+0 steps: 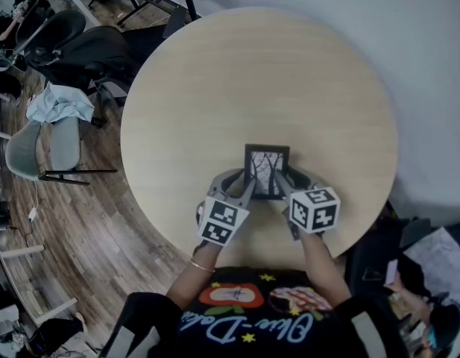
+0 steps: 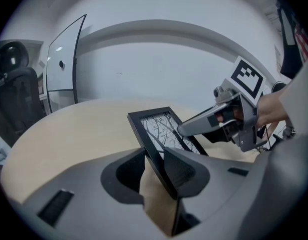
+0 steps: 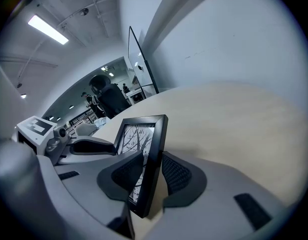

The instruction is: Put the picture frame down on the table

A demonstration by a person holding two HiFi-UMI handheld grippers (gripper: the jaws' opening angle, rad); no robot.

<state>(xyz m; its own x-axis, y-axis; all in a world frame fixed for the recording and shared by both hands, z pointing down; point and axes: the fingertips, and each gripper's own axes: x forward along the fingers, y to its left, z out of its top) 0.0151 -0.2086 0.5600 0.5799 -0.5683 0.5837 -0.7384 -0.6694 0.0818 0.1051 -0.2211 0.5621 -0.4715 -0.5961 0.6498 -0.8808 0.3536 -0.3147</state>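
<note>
Dark shirt (image 1: 237,315) with a colourful print fills the bottom of the head view, and two bare forearms (image 1: 323,263) reach forward from it. Each ends at a smooth grey plastic gripper topped with a white cube (image 1: 314,209) bearing black square markers.

Left gripper (image 2: 156,168) has its ribbed, rubbery pads pinched on the left edge of the frame (image 2: 161,131). It is a small rectangle with a thin matte black moulding and a black-and-white picture of bare tree branches. Right gripper (image 3: 153,176) is clamped the same way on the frame's right edge, with textured pads pressing front and back.

Between them the frame stands nearly upright, leaning slightly back, over the near part of a round table (image 1: 215,80) with a pale, smooth wood-grain top. Whether its bottom edge touches the tabletop cannot be told.

Beyond the table's left rim, a floor (image 1: 103,222) of brown wooden planks carries dark office chairs (image 1: 88,47) and a grey chair (image 1: 43,148) draped with pale cloth. Plain white wall (image 1: 408,51) rises behind the table.
</note>
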